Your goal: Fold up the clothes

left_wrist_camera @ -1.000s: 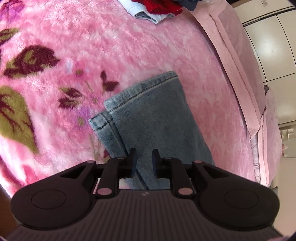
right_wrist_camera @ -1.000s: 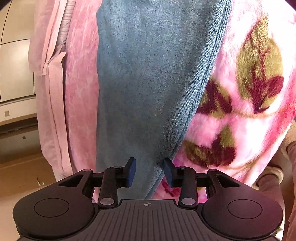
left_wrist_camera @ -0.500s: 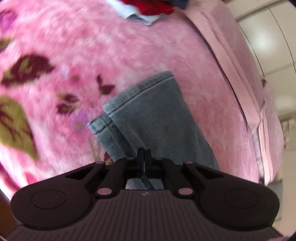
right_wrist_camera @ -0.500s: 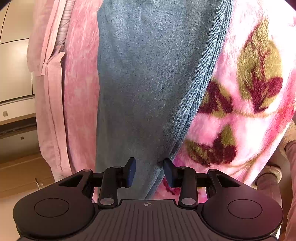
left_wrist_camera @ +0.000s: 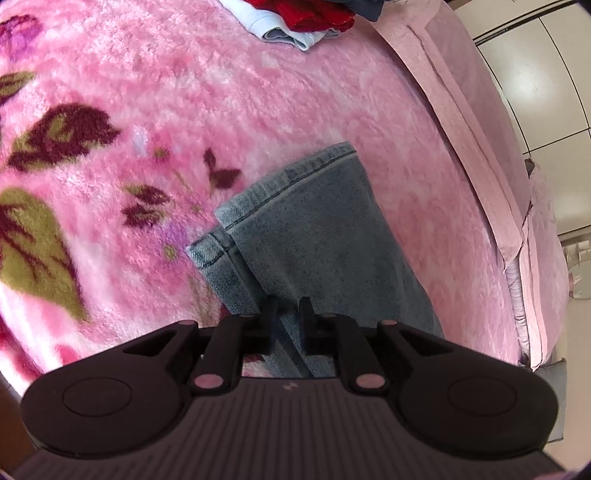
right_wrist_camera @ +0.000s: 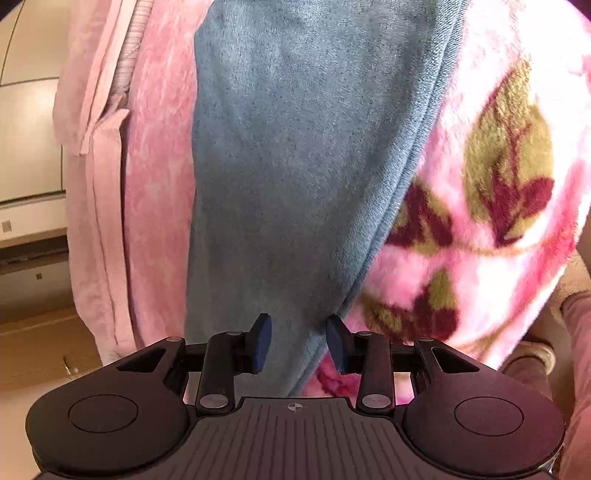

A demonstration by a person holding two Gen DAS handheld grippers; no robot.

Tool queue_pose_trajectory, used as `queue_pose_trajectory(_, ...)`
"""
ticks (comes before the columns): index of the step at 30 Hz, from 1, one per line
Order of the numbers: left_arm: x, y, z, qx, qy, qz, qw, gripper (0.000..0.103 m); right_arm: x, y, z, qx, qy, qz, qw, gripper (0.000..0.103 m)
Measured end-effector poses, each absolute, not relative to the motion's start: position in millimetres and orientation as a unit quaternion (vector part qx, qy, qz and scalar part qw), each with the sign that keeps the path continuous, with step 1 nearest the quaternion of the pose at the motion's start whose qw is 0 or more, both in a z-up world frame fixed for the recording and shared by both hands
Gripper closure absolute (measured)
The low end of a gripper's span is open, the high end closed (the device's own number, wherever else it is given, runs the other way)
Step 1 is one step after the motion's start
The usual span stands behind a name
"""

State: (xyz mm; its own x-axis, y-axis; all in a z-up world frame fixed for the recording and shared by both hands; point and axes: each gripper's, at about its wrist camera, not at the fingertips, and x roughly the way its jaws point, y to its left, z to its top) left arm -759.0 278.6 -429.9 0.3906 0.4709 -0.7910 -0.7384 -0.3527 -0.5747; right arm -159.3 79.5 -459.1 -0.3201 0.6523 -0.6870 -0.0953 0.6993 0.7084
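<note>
Jeans lie flat on the pink floral blanket, legs stacked, hems mid-frame in the left wrist view, ready for a fold. Left gripper is parted over a leg edge at lower center, straddling it, probably not pinching; slightly blurry. Right gripper is spread wide over denim at lower center, gripping nothing. Other clothes are piled at top.

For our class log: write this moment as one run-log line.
step: fold jeans | left gripper: open over hem end | right gripper: open | surface: pink blanket
</note>
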Motion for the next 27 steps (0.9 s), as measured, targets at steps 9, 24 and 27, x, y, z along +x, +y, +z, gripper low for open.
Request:
queue_pose_trajectory(9,-756.1,266.3,-407.1,-0.577,0.104,0.531,0.612,0.103,-159.0,89.1,-438.7,0.160,0.700,0.388,0.577,0.103)
queue_pose_trajectory(24,-749.2,257.8,-421.2,-0.543,0.189,0.532,0.622,0.098,-168.3,85.0,-453.8,0.101,0.719,0.364,0.584,0.103)
queue_pose_trajectory(27,-733.8,256.0,-404.9,-0.502,0.249,0.535,0.632,0.098,-163.6,76.5,-446.3,0.116,0.717,0.358,0.586,0.073)
